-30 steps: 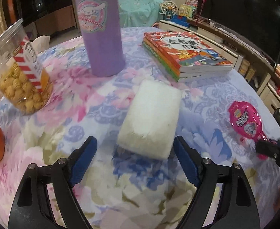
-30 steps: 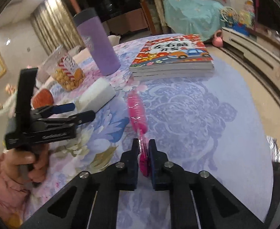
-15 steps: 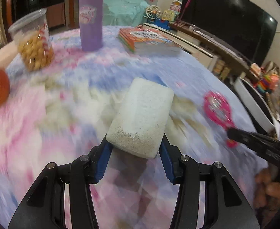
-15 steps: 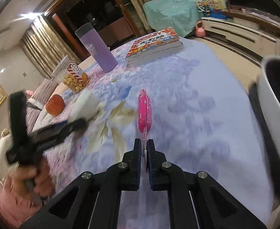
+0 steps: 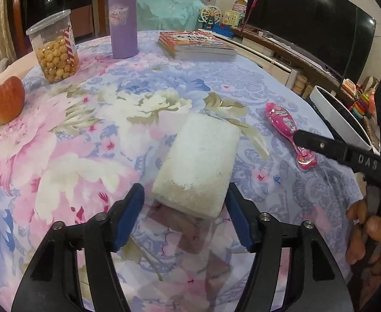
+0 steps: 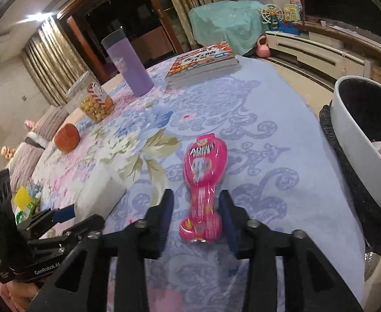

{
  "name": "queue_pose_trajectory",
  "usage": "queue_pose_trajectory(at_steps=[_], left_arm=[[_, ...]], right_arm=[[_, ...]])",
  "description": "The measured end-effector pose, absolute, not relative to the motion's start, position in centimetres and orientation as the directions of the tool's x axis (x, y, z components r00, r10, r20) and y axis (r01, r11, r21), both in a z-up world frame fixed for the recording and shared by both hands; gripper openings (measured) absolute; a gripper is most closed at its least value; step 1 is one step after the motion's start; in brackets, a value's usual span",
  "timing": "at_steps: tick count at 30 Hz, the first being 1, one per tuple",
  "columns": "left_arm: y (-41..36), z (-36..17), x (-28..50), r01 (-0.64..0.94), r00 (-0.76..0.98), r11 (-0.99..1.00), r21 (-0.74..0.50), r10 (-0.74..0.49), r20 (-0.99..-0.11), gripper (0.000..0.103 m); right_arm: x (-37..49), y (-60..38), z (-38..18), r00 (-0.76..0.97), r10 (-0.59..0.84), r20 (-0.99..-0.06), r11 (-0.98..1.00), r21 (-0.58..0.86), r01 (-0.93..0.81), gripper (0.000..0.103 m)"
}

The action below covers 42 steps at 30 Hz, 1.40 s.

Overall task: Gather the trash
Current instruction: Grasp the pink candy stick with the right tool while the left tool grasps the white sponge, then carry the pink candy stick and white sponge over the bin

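Note:
A white foam block (image 5: 198, 166) lies on the flowered tablecloth (image 5: 73, 143), its near end between the fingers of my left gripper (image 5: 183, 208). Those jaws are opening: the left pad stands clear of the block and the right pad is just beside it. A pink candy packet (image 6: 203, 182) lies flat on the cloth with its narrow end between the fingers of my right gripper (image 6: 197, 208). These jaws are opening too, with a gap on both sides. The packet (image 5: 286, 127) also shows in the left wrist view. A white trash bin (image 6: 359, 156) with a black liner stands off the table's right edge.
At the far side of the table stand a purple tumbler (image 5: 122, 23), a jar of snack balls (image 5: 55, 49), an apple (image 5: 7, 100) and a stack of books (image 5: 198, 45). A TV (image 5: 307, 26) on a low cabinet is beyond. The bin's rim (image 5: 341, 119) is close to the right hand (image 5: 367, 234).
The left gripper closed on the foam block, brought it nearer and to the right, then let go. The right gripper drew the pink packet toward the bin and opened; the packet now lies flat.

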<state>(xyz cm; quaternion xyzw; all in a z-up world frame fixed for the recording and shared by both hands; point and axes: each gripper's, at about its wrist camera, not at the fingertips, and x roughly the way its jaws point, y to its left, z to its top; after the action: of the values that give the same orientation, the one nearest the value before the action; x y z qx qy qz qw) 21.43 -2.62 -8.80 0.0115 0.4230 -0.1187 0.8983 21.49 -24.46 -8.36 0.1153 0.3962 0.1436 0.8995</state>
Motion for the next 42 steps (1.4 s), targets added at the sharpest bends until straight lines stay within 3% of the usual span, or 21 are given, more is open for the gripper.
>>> queue_pose_trajectory(at_steps=[10,11,13,16,33,42], left_arm=[[-4.0,-9.3,22.6,0.231,0.601,0.972,-0.054,-0.186,-0.777,0.067],[-4.1,-9.3,22.5,0.235,0.603,0.971,-0.051,-0.187,-0.776,0.062],[-4.2,-9.3,22.3,0.245,0.604,0.969,-0.047,-0.19,-0.774,0.054],[-4.4,-9.2,22.1,0.251,0.607,0.967,-0.045,-0.193,-0.771,0.052],[-6.0,-8.3,20.2,0.286,0.619,0.957,-0.049,-0.224,-0.753,0.051],[-7.6,-7.9,19.3,0.328,0.585,0.937,-0.12,-0.301,-0.753,0.051]], right_arm=[[23.8,-24.9,-9.3,0.619,0.38,-0.688,0.914,0.383,-0.135,0.042],[23.8,-24.7,-9.3,0.62,0.379,-0.687,0.915,0.378,-0.14,0.042],[23.8,-24.4,-9.3,0.62,0.366,-0.694,0.923,0.356,-0.146,0.03],[23.3,-24.4,-9.1,0.625,0.368,-0.689,0.923,0.351,-0.156,0.03],[16.9,-26.3,-6.4,0.701,0.344,-0.625,0.932,0.316,-0.175,0.029],[15.3,-27.8,-6.2,0.718,0.344,-0.606,0.926,0.348,-0.15,0.029]])
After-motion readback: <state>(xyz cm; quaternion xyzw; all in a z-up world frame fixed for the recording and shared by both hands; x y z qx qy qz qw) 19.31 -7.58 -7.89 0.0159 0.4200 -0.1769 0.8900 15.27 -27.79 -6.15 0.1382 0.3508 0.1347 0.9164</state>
